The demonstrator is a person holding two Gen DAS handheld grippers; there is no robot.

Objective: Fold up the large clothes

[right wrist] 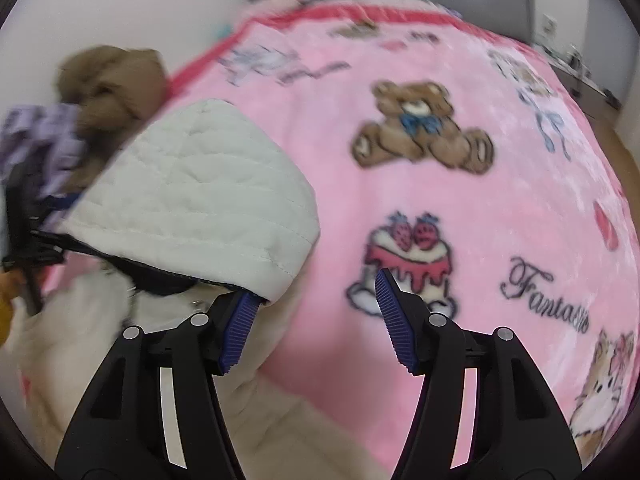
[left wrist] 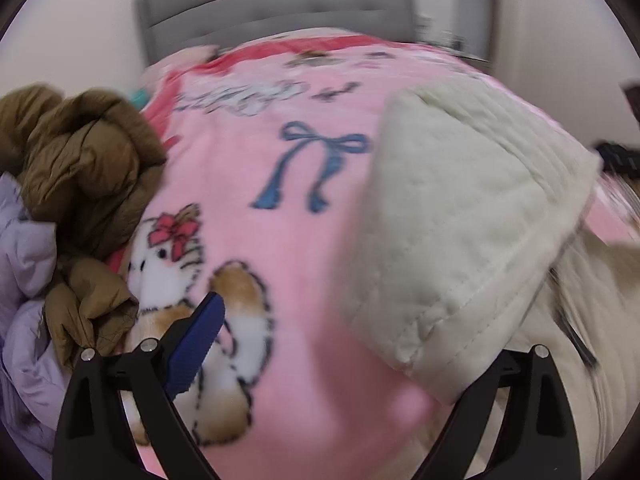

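Note:
A cream quilted jacket lies on the pink cartoon blanket (right wrist: 460, 200). Its hood (left wrist: 472, 216) fills the right of the left wrist view and covers the right finger of my left gripper (left wrist: 340, 340); the left blue pad (left wrist: 196, 344) stands clear, jaws wide apart. In the right wrist view the hood (right wrist: 200, 200) lies at the left, its edge over the left pad of my right gripper (right wrist: 316, 320). That gripper's jaws are open, and its right pad (right wrist: 394, 320) is over bare blanket.
A brown puffer jacket (left wrist: 84, 168) and a lilac garment (left wrist: 24, 280) are piled at the bed's left edge. A grey padded headboard (left wrist: 276, 12) stands at the far end. A cluttered surface (right wrist: 576, 68) sits beyond the bed's right side.

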